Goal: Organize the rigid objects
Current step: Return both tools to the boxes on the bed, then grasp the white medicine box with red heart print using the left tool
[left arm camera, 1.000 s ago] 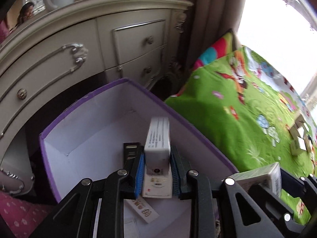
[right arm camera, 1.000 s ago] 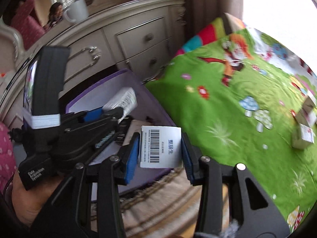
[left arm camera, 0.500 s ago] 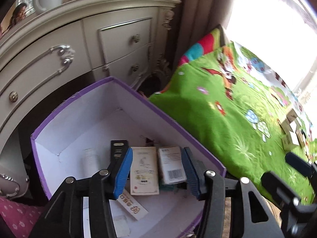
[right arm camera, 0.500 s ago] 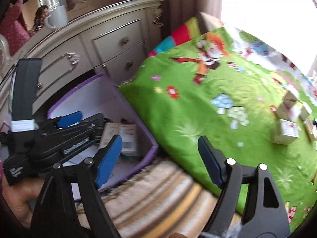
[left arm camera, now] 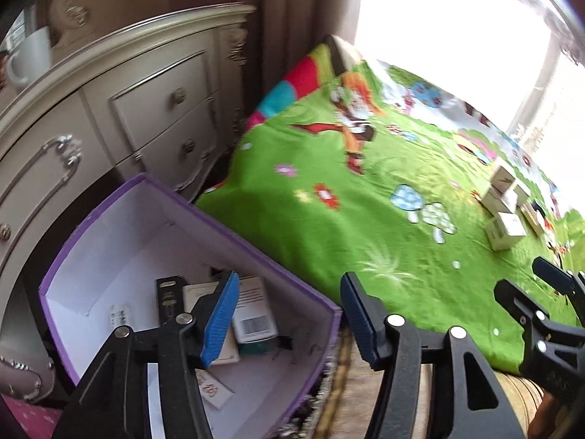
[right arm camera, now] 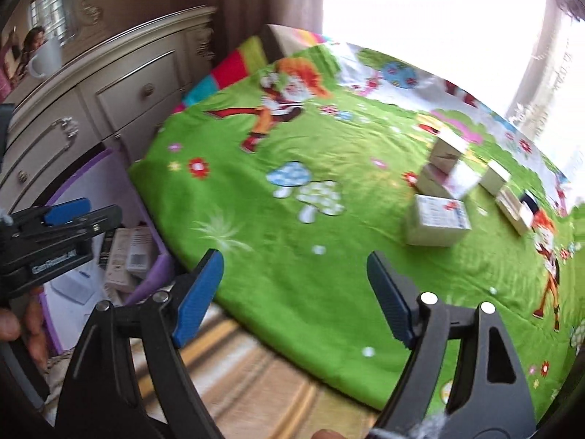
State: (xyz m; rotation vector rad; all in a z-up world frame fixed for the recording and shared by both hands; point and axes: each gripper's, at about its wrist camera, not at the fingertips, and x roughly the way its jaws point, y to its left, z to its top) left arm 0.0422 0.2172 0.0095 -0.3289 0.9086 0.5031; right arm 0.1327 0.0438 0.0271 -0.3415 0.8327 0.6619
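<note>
A purple storage box [left arm camera: 252, 252] with a white inside stands on the floor by the bed and holds several small cartons [left arm camera: 252, 314]; it also shows in the right wrist view [right arm camera: 146, 285]. More small white cartons [right arm camera: 438, 219] lie in a cluster on the green bedspread, seen far right in the left wrist view [left arm camera: 506, 230]. My left gripper [left arm camera: 289, 314] is open and empty above the box's near right corner. My right gripper [right arm camera: 292, 292] is open and empty over the bed's near edge, to the right of the box.
A cream dresser [left arm camera: 128, 109] with drawers stands behind the box, with a white mug [left arm camera: 29, 55] on top. The green cartoon bedspread [right arm camera: 329, 183] covers the bed. A striped rug [right arm camera: 237, 384] lies below the grippers. A bright window is at the far right.
Both grippers have let their cartons go into the purple box and opened. Both have swung right, away from the box toward the bed.
</note>
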